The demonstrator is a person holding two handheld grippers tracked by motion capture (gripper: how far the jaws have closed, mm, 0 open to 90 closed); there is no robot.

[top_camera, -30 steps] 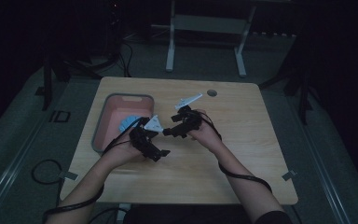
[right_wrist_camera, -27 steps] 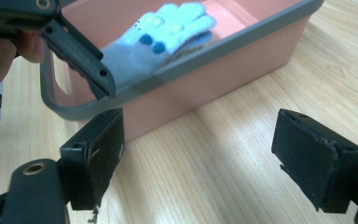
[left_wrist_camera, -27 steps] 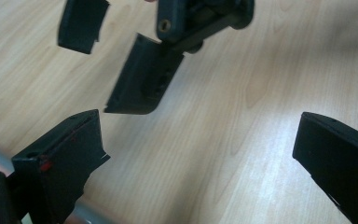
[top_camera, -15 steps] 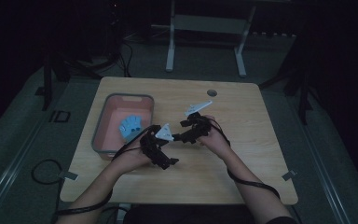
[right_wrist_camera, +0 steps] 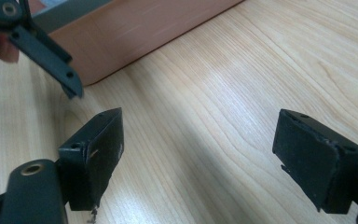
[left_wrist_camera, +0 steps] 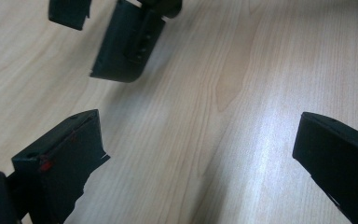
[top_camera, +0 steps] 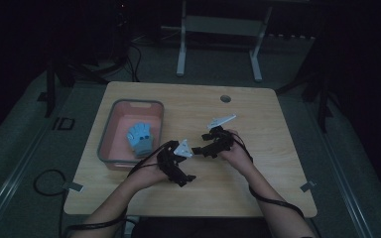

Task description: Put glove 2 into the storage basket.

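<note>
My two grippers face each other over the bare middle of the wooden table [top_camera: 258, 114]. In the high view the left gripper [top_camera: 177, 161] sits just right of the pink tray [top_camera: 110, 124], and the right gripper [top_camera: 209, 146] is a short way beyond it. The left gripper [left_wrist_camera: 198, 156] is open with only tabletop between its fingers. The right gripper [right_wrist_camera: 205, 156] is open too and holds nothing. A light blue glove-like thing [top_camera: 140, 139] lies in the tray.
A jaw of the other gripper [left_wrist_camera: 126, 42] hangs close ahead in the left gripper view. The pink tray's wall [right_wrist_camera: 135, 28] lies just beyond the right gripper. A round hole [top_camera: 225, 98] marks the table's far side. Cables trail off the front edge.
Both hands have drawn back toward the person's side of the table and slightly to the right. The blue thing stays in the tray.
</note>
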